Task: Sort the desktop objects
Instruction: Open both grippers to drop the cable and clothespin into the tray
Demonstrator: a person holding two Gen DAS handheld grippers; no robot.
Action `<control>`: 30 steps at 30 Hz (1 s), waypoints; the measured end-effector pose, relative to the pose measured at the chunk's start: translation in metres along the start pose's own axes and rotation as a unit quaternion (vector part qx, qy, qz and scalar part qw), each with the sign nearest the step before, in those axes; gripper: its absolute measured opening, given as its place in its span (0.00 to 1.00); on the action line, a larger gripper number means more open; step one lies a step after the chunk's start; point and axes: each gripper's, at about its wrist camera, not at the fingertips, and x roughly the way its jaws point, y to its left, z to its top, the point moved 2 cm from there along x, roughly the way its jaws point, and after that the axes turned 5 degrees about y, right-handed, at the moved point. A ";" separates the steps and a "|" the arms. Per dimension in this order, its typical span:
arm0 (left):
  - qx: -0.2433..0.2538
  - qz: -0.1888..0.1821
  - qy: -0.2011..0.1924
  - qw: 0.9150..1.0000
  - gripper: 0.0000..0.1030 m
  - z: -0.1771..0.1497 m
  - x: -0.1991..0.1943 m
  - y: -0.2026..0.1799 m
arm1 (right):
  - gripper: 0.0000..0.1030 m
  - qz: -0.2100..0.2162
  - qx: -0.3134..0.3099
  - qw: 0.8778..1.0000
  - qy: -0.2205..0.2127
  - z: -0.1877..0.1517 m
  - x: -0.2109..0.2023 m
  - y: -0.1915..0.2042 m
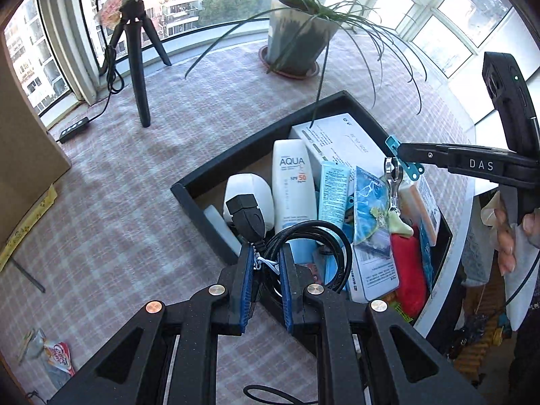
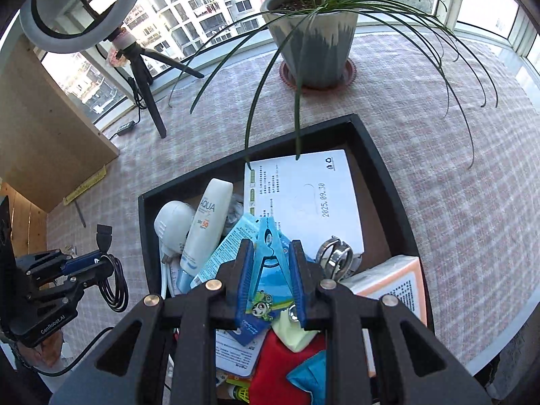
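Your left tool (image 1: 266, 260) was clenched on a coiled black cable (image 1: 310, 253); the blue pads pinched the bundle near its white tie, and the cable's black connector (image 1: 246, 214) stuck up beyond the fingertips. In the right wrist view that same tool hung over the checked tabletop (image 2: 422, 155), just left of the black tray (image 2: 384, 168).

Your right tool (image 2: 270, 253) was grasping a blue clothespin (image 2: 268, 246), its pads pressed against both sides of the peg, directly above the tray. From the left wrist view, a metal keyring clasp (image 1: 393, 177) showed at that tool's tip, but whether it hung from the tool or lay below it could not be told.

Inside the tray lay a white AQUA sunscreen tube (image 2: 206, 222), a white plug (image 2: 173, 222), a large white box (image 2: 303, 185), a pale blue tube (image 1: 334, 192), a tissue pack with orange edging (image 2: 398, 280) and a red fabric piece (image 2: 276, 364). A potted plant (image 2: 314, 37) stood on the tabletop behind the tray, its long leaves drooping over the box, and a small black tripod (image 1: 138, 50) stood well to the left by the window.
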 end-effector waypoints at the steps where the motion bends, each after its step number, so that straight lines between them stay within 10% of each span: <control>1: 0.004 -0.002 0.002 1.000 0.13 0.002 0.003 -0.005 | 0.21 -0.001 0.004 1.000 -0.001 -0.001 -0.001 -0.004; 7: 0.021 0.000 0.006 1.000 0.17 0.012 0.013 -0.027 | 0.22 -0.002 0.010 1.000 -0.007 -0.002 -0.005 -0.014; 10: 0.014 -0.006 0.008 1.000 0.41 0.013 0.012 -0.027 | 0.40 -0.003 0.027 1.000 -0.003 -0.001 -0.005 -0.018; 30: -0.106 0.049 -0.011 0.993 0.40 -0.051 -0.022 0.108 | 0.42 0.031 -0.069 0.997 0.021 0.001 0.019 0.078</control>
